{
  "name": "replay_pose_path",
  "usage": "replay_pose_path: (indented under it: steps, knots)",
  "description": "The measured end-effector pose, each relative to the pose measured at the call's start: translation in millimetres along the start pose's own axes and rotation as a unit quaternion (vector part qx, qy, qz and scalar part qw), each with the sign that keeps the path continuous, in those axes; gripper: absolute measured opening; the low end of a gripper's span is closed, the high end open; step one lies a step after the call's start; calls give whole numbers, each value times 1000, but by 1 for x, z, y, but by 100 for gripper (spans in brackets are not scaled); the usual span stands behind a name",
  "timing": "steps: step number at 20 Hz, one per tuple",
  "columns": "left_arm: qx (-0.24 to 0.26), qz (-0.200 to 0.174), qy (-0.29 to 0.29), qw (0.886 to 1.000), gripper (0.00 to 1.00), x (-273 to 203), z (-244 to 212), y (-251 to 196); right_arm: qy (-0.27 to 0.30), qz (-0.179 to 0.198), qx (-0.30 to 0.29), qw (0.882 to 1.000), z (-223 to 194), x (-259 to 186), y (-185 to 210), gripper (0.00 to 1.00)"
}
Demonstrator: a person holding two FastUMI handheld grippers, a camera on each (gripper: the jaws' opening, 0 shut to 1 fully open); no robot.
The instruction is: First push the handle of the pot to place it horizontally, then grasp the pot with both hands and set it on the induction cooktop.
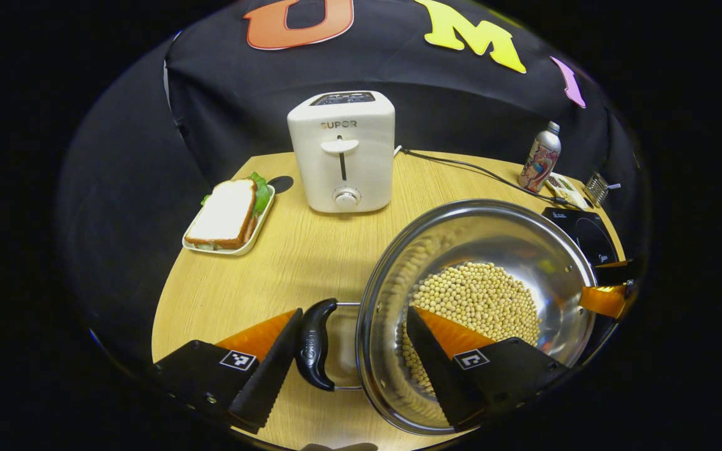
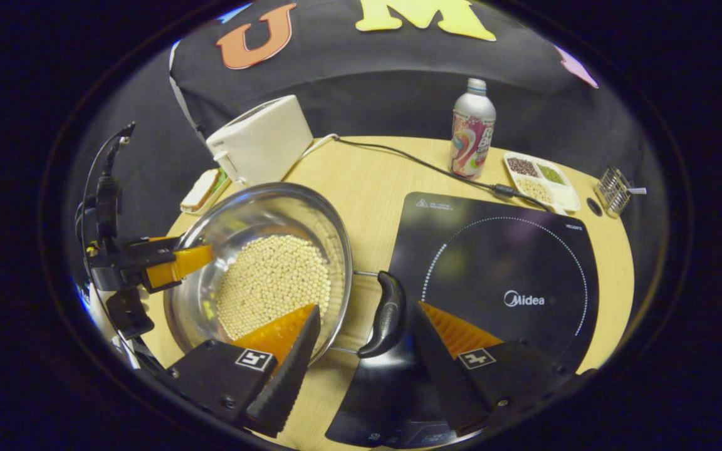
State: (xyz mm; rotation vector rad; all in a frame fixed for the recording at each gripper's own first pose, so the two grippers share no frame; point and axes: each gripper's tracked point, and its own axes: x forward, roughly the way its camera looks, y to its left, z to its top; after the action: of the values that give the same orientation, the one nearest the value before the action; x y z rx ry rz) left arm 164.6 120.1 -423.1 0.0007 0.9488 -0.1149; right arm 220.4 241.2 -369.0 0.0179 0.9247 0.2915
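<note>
I see the pot (image 2: 261, 263) on the table (image 2: 373, 181), beans (image 2: 270, 282) in it, just left of the cooktop (image 2: 499, 269). The toaster (image 2: 261, 141) and bottle (image 2: 472, 128) stand at the back edge.

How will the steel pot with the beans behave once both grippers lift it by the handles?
The pot probably feels bottom-heavy, since the beans cover its floor. They are loose, so any tilt would likely shift them. The polished wall looks slippery; the black handle seems the surer hold. Both grippers' fingers are open.
</note>
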Motion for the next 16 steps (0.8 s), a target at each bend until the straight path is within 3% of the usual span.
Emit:
replay_pose_path:
  steps: [1, 2, 3, 4, 6, 7, 8, 9, 10, 14, 15, 16]
  knots:
    - [1, 2, 4, 1000, 99, 1, -2, 0, 4, -1, -2, 1000, 0, 3, 0, 87]
    - [2, 8, 7, 1000, 96, 3, -3, 4, 10, -6, -2, 1000, -1, 4, -1, 75]
    - [2, 15, 10, 1000, 94, 3, -8, 14, 12, -12, -4, 1000, -2, 6, -2, 80]
    - [1, 19, 16, 1000, 85, 5, -7, 10, 7, -16, -1, 1000, 1, 1, -3, 73]
    - [-7, 15, 22, 1000, 76, 4, -9, 8, 9, -20, 8, 1000, 0, 3, -4, 72]
    - [-9, 13, 25, 1000, 75, 3, -10, 7, 9, -21, 19, 1000, 1, 6, -5, 67]
    - [-13, 14, 27, 999, 73, 2, -12, 6, 10, -22, 28, 999, 2, 5, -5, 69]
    - [-12, 14, 28, 999, 82, 3, -11, 7, 13, -22, 33, 999, 1, 6, -5, 66]
    - [-9, 12, 33, 999, 72, 3, -12, 7, 14, -24, 32, 999, -1, 7, -5, 63]
    - [-13, 8, 42, 999, 64, -9, -11, 5, 20, -18, 49, 998, 3, 4, -2, 54]
    - [-5, 10, 36, 999, 54, -10, -8, 8, 15, -15, 48, 999, 5, 3, -2, 53]
    - [-1, 14, 30, 999, 54, -14, -4, 10, 6, -14, 43, 999, 6, -1, -2, 53]
